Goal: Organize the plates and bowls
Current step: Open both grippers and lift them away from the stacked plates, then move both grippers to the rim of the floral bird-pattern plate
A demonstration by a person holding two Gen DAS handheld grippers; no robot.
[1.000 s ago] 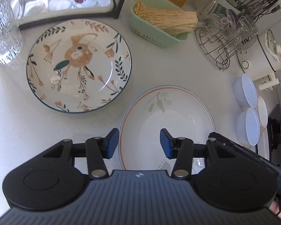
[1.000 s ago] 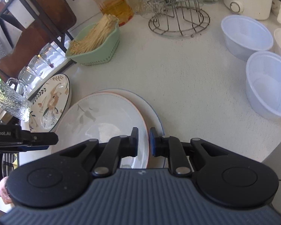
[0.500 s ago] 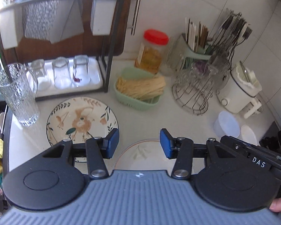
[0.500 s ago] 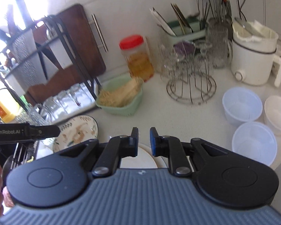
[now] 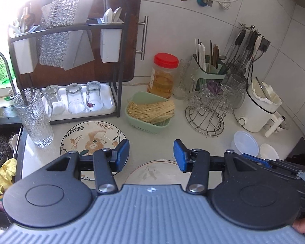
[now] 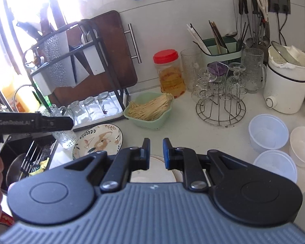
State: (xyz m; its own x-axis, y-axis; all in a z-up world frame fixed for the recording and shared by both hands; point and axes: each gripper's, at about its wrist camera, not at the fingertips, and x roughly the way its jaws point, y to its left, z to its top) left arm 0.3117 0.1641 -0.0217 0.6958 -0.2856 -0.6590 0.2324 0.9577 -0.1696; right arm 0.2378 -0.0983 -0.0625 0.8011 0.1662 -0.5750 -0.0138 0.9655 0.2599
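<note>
The plain plate (image 5: 152, 171) lies on the table (image 5: 193, 142) just under both tongs, with what looks like a second rim beneath it at its right edge in the right wrist view, so it may be two plates stacked; I cannot be sure. The patterned plate (image 5: 93, 137) sits apart to its left, near the tall glass (image 5: 33, 118), and three bowls (image 6: 268, 134) stand in a cluster well off to the right. Neither tool holds anything: the left tongs (image 5: 151, 154) stand about half open over bare table, and the right tongs (image 6: 156, 152) are nearly closed with only a narrow empty gap. I judge this a pause between steps, with both hands raised above the dishes. The next move probably calls for lowering one tool to the patterned plate's rim, gripping it, and setting it on the plain one, then nesting the bowls. Much of the plain plate is hidden behind the tool bodies in both views, the patterned plate is partly covered by a left finger (image 5: 122, 152), and glare from the window washes out the rack (image 5: 71, 28).
</note>
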